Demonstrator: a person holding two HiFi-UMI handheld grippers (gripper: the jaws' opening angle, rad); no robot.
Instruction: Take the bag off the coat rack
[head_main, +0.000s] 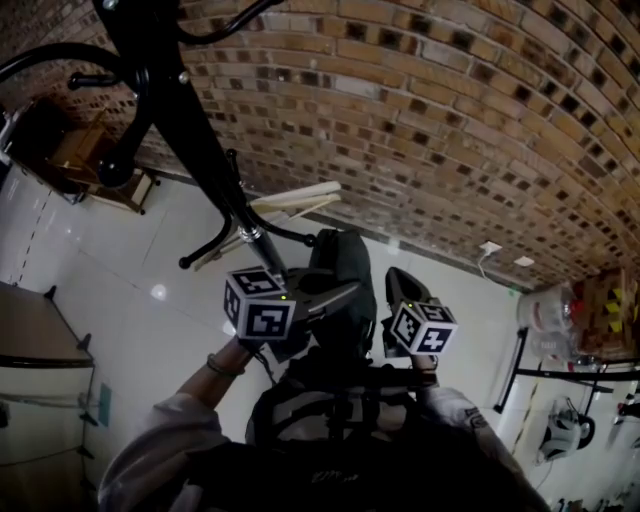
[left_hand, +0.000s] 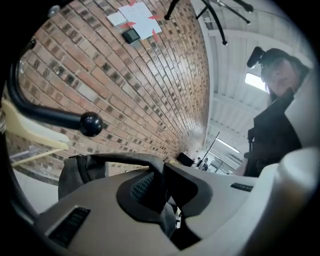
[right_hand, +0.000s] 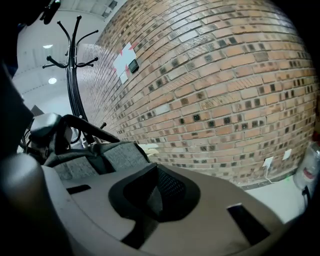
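Observation:
The black coat rack (head_main: 190, 130) slants down from the upper left of the head view, and the dark grey bag (head_main: 340, 262) is held beside its pole between my two grippers. My left gripper (head_main: 340, 293) is shut on the bag's dark strap (left_hand: 125, 160), which runs across its jaws (left_hand: 161, 176) just below a ball-tipped hook (left_hand: 90, 124). My right gripper (head_main: 395, 288) is on the bag's other side. A strip of the grey bag (right_hand: 117, 152) lies pinched between its pads (right_hand: 150, 192). The bag's lower part is hidden by my arms.
A brick wall (head_main: 430, 130) stands close behind the rack. A pale wooden hanger (head_main: 295, 200) hangs off the rack near the bag. A table edge (head_main: 35, 335) is at the left, wooden furniture (head_main: 75, 150) at the far left, and a black frame (head_main: 560, 375) at the right.

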